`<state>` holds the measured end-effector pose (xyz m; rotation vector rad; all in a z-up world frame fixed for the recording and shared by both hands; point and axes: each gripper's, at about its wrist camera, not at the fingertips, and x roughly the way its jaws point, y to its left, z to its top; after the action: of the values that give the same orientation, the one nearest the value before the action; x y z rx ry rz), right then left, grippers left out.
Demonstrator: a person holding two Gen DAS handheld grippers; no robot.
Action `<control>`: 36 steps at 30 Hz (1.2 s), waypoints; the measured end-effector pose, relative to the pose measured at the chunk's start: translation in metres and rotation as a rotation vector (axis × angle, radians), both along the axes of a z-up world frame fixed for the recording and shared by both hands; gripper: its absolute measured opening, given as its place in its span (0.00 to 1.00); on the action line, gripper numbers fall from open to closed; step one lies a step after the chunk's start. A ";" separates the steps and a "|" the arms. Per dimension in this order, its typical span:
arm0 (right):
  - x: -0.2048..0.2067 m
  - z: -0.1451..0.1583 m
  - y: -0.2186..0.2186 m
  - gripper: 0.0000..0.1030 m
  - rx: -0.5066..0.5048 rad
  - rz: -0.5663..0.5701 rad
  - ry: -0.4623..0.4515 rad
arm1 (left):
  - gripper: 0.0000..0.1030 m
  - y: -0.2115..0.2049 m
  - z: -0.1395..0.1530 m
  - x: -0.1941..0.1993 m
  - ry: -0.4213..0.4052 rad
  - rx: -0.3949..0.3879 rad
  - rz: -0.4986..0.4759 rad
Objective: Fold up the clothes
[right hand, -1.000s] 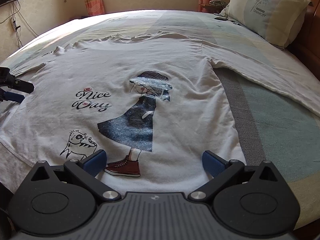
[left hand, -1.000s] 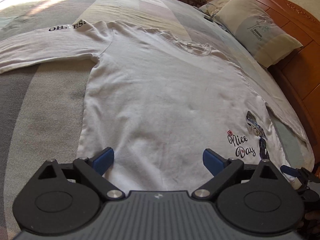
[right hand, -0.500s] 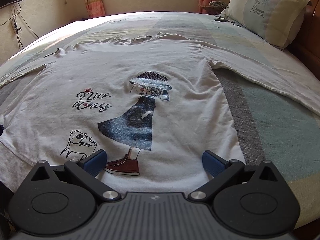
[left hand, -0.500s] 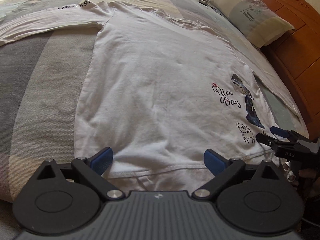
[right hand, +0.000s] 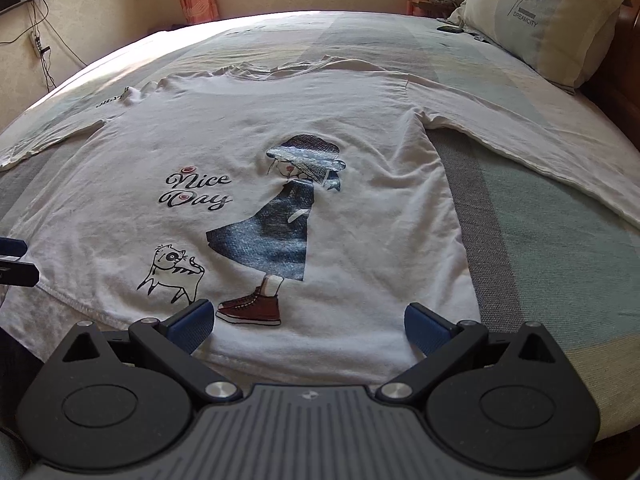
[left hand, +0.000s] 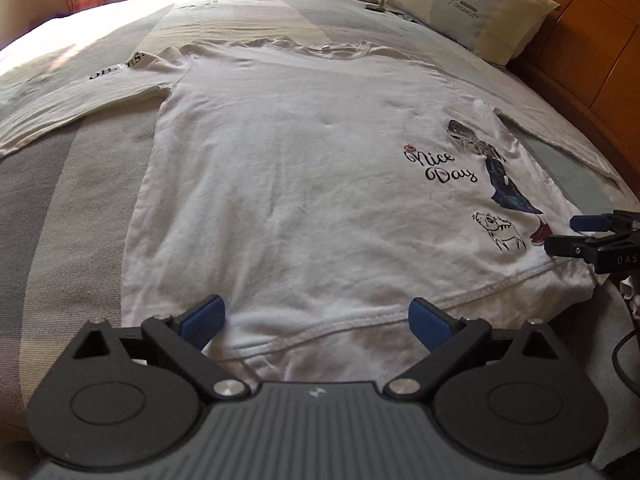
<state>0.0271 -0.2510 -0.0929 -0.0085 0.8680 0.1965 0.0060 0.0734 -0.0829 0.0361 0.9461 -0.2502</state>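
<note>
Left sleeve [left hand: 80, 104]: lies spread out to the left on the bed [left hand: 52, 216], flat, with black lettering near the shoulder.

Left claw [left hand: 316, 320]: jaws wide apart and holding nothing. It hangs over the near hem [left hand: 360, 320] of the shirt [left hand: 280, 184], left of the garment's middle. The hem passes between the blue pads [left hand: 204, 316].

Shirt: a white long-sleeved top, printed side up, spread flat across the bed with the collar at the far end. Mild creases run through the middle panel.

Right claw [right hand: 308, 320]: likewise parted and empty, poised at the near hem just below the red shoe print [right hand: 250, 308].

Right sleeve [right hand: 540, 160]: extended to the right, towards the pillow [right hand: 548, 20].

Assessment: the step in hand appears to be taking the hem at two points. Recommended practice: lower each claw until the hem sits fully between the pads, catching both layers, then close both together. The grips should sit evenly either side of centre so the fold line runs straight. Lift only enough to clear the bed, to avoid dragging the sleeves out of line.
</note>
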 end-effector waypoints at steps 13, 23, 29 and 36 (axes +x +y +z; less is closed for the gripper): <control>0.047 0.038 -0.007 1.00 0.127 0.176 -0.129 | 0.98 -0.010 0.038 0.068 -0.074 -0.080 0.043; 0.189 0.011 -0.030 1.00 0.172 0.047 -0.094 | 0.98 0.003 0.026 0.139 -0.044 -0.125 0.099; 0.221 -0.008 -0.086 0.99 0.072 -0.125 -0.081 | 0.98 0.016 0.006 0.160 -0.003 -0.125 0.135; 0.210 0.021 -0.115 1.00 0.417 -0.086 -0.086 | 0.98 0.005 0.020 0.168 -0.069 -0.131 0.076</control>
<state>0.2367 -0.3661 -0.0724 0.4059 0.7272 0.2916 0.1735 0.0784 -0.0625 -0.1108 0.8585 -0.2386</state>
